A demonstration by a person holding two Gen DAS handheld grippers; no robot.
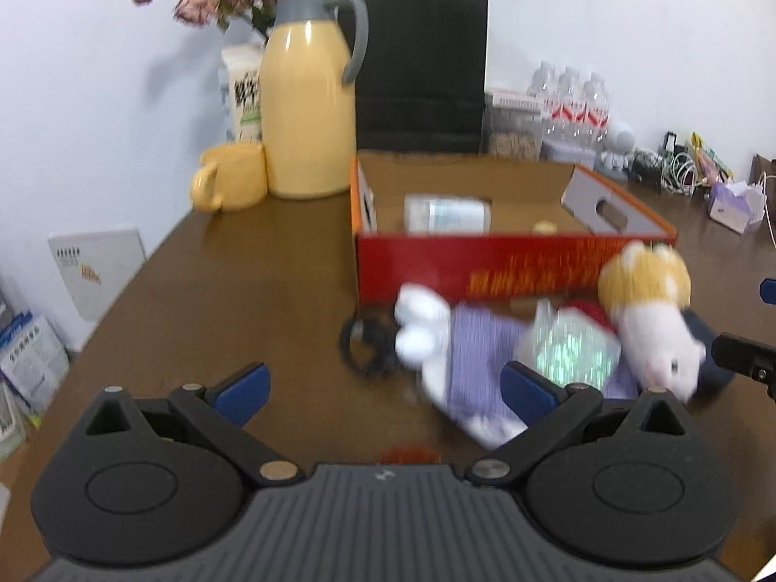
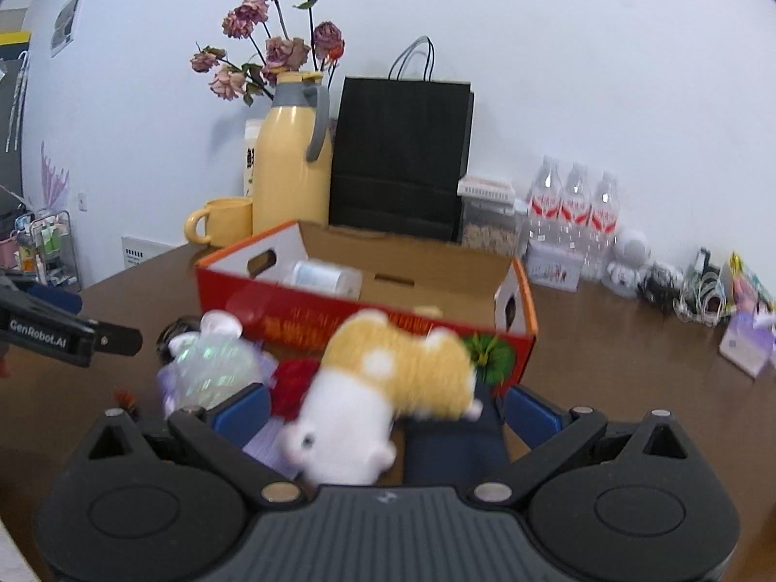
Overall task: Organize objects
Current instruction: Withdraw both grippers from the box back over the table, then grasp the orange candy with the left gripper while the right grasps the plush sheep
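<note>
Both grippers were open and empty, left gripper (image 1: 385, 385) and right gripper (image 2: 385, 410), plush doll (image 2: 383, 388) lay on the table (image 1: 218, 291) just before the red box (image 1: 485, 262); best to grip its torso squarely.

Left hand-held gripper (image 1: 383, 390) jaws wide, empty; plush doll (image 1: 533, 339) lying before red box (image 1: 485, 262) on table (image 1: 242, 291).
</note>
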